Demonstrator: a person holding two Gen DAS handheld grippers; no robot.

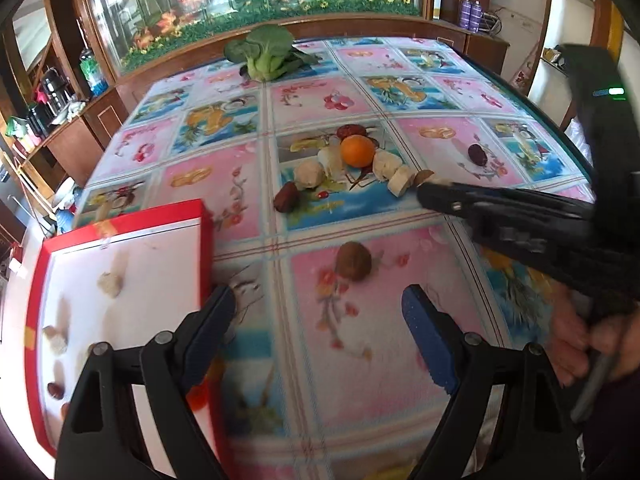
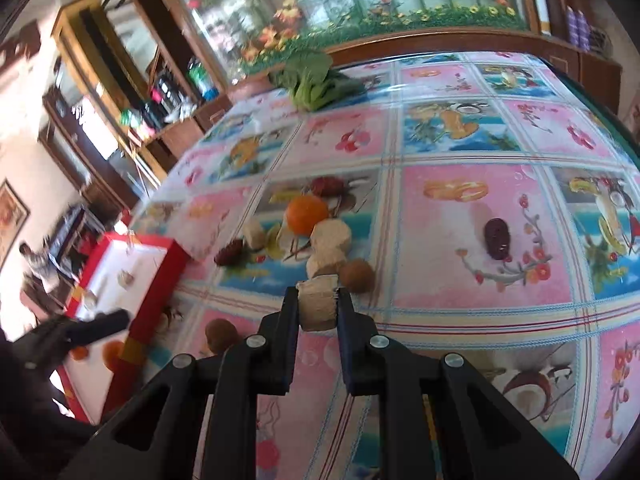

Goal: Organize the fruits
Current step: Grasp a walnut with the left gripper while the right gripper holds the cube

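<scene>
We list: right gripper (image 2: 318,304) pinching one pale chunk (image 2: 318,306); left gripper (image 1: 320,320) spread beside red tray (image 1: 206,240); one orange (image 1: 357,151) beyond, open tablecloth (image 1: 400,360) between.

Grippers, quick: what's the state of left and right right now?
Left gripper: open, nothing between its fingers.
Right gripper: shut on a pale round slice, beside the pile of fruit pieces.
</scene>
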